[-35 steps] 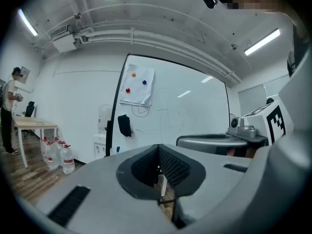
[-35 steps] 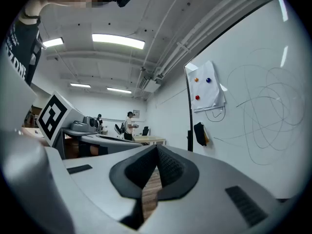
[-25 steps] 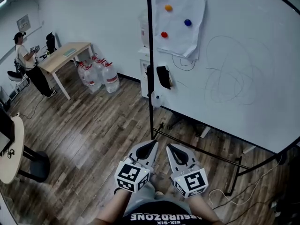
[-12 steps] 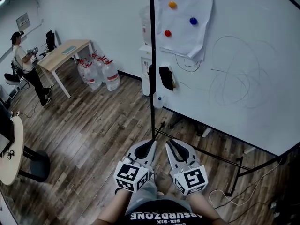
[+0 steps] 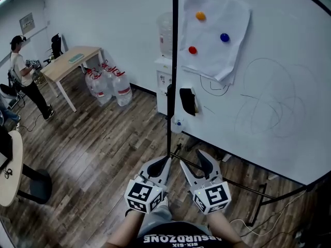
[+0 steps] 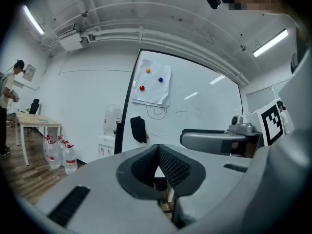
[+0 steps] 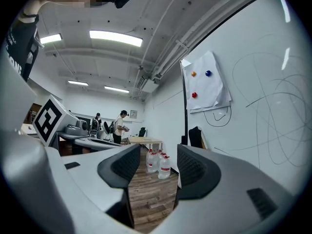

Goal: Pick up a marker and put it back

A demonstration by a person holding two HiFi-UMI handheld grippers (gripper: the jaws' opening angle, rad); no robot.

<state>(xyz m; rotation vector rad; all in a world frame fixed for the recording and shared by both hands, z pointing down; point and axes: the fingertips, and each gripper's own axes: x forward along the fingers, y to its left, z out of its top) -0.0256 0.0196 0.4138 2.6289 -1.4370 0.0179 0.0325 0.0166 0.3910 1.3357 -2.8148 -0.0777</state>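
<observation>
I see no marker clearly in any view. A whiteboard (image 5: 269, 87) with scribbled lines stands ahead on the right, with a black eraser (image 5: 187, 101) stuck near its left edge. A small object with a blue cap (image 5: 178, 123) hangs just below the eraser. Both grippers are held level in front of me, short of the board's lower left corner. My left gripper (image 5: 166, 160) is shut with its pads together and nothing in it (image 6: 158, 164). My right gripper (image 5: 193, 159) has just been opening; its jaws stand wide apart with nothing between them (image 7: 153, 167).
A paper sheet (image 5: 217, 35) pinned by three coloured magnets hangs on the board. A water dispenser (image 5: 165, 71), several water bottles (image 5: 106, 84) and a wooden table (image 5: 70, 61) stand by the far wall. A person (image 5: 23, 71) stands at far left. The board's black stand bar (image 5: 238, 184) crosses the floor.
The right gripper's jaws have gone from shut to wide open. Both grippers have moved forward toward the whiteboard, which now looks nearer. The left gripper stays shut.
</observation>
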